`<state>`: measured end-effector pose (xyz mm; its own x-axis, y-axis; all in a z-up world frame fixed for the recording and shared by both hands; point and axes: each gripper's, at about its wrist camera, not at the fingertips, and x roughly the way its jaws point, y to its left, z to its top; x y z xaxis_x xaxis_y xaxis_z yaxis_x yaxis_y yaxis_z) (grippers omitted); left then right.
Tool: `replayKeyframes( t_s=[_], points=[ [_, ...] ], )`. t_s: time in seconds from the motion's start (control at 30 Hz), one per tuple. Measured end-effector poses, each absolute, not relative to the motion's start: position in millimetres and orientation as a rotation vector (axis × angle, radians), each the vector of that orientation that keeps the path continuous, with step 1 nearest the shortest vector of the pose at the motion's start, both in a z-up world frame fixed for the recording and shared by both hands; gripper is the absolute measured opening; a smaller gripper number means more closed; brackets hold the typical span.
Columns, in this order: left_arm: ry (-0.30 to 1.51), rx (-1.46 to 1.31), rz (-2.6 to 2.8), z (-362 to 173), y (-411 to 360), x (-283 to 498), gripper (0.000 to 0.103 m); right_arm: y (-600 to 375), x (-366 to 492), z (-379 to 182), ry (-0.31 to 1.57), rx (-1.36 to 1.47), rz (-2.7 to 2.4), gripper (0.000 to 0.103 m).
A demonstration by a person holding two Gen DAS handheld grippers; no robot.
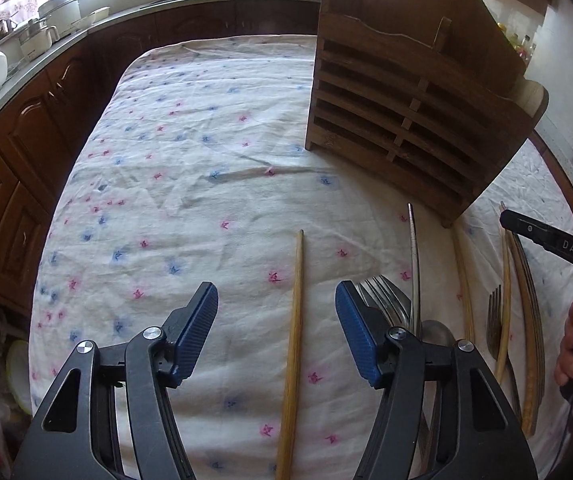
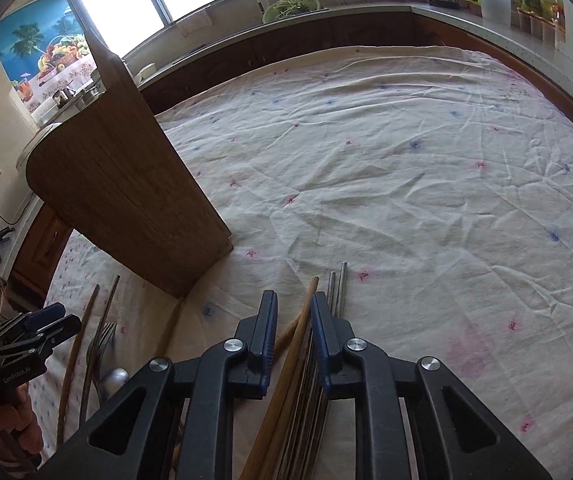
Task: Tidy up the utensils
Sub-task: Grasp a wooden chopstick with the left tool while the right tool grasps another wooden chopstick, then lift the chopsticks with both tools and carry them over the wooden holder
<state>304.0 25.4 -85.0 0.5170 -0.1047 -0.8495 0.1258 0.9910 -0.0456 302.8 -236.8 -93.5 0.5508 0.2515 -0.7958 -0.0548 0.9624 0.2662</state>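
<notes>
A wooden slatted utensil holder stands on the floral tablecloth; its side panel shows in the right wrist view. My left gripper is open above a wooden chopstick that lies between its jaws. Metal forks and a metal chopstick lie just to its right. My right gripper hovers half-closed around wooden chopsticks in a pile with metal chopsticks; the jaws do not touch them. It also shows in the left wrist view.
More wooden chopsticks, a fork and a spoon lie right of the holder. Dark wood cabinets and a worktop with pots ring the table. A green colander sits by the sink.
</notes>
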Motion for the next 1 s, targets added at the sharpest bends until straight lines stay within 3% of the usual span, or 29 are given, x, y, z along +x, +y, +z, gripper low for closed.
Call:
replayKeyframes(
  t_s=[0.13,0.2,0.37,1.0],
  points=[
    [1.028,0.051,-0.136,-94.1,20.5,309.2,0.056,-237.5,309.6,-96.0,0.984,0.216,0.178,0.014],
    [1.02,0.067,-0.14,-94.1,17.5,309.8,0.051,-239.2,310.4,-96.0,0.983,0.216,0.178,0.007],
    [1.018,0.085,-0.167,-91.1,13.3,313.5,0.005,-238.3,311.1,-96.1,0.974,0.248,0.198,0.007],
    [0.786,-0.067,-0.253,0.1,39.5,238.2,0.005,-233.9,255.8,-21.4,0.795,0.286,0.292,0.005]
  ],
)
